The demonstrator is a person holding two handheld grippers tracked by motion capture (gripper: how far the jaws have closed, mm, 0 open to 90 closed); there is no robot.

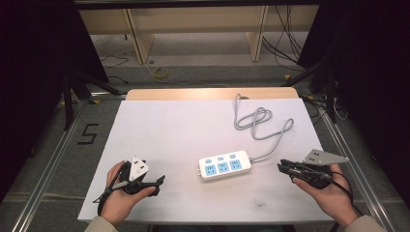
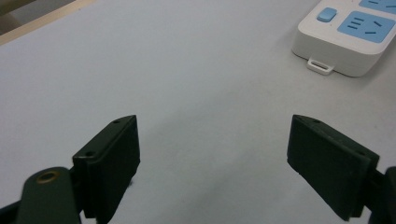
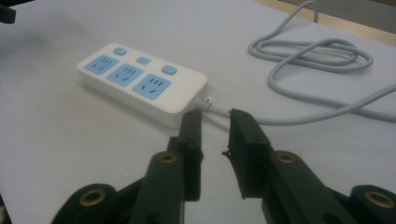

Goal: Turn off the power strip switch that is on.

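A white power strip [image 1: 225,165] with three blue sockets and three blue switches lies flat near the middle of the white table [image 1: 169,125]. Its grey cable [image 1: 263,123] runs right, then loops toward the back edge. My left gripper [image 1: 159,186] rests at the front left, held in a hand and pointing right toward the strip. In the left gripper view my left gripper [image 2: 215,130] has its jaws wide apart and empty, with the strip's end [image 2: 355,32] ahead at upper right. My right gripper [image 3: 215,119] is open by a narrow gap, empty, just short of the strip [image 3: 140,84] where the cable [image 3: 317,56] leaves it.
The table's wooden back edge [image 1: 208,93] lies beyond the cable loops. Metal rails run along both sides of the table. Loose wires lie on the floor behind, near a wooden shelf frame [image 1: 198,29]. Bare white surface spreads left of the strip.
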